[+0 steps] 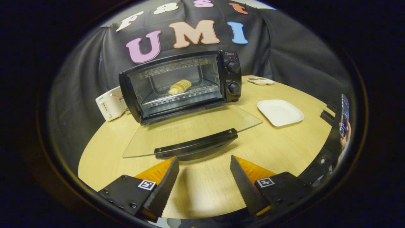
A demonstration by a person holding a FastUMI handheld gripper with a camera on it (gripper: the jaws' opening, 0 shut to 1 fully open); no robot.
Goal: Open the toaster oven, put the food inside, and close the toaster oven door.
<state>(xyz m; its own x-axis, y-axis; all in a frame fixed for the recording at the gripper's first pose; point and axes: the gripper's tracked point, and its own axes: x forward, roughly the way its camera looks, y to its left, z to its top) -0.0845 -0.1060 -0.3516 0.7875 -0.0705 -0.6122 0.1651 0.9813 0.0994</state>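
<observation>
A black toaster oven (pixel 229 76) stands on the round wooden table (pixel 284 148) with its glass door (pixel 193 129) folded down flat toward me. The door's black handle (pixel 196 144) lies just ahead of my fingers. A pale yellow bread roll (pixel 180 86) rests on the wire rack inside the oven. My gripper (pixel 204 169) is open, its two black fingers spread wide above the tabletop with nothing between them, just short of the door handle.
A white square plate (pixel 280 112) lies to the right of the oven door. A small white dish (pixel 260 81) sits behind it near the table's far edge. A white toaster (pixel 109 104) stands left of the oven. A person's hand holding a phone (pixel 344 115) is at the far right.
</observation>
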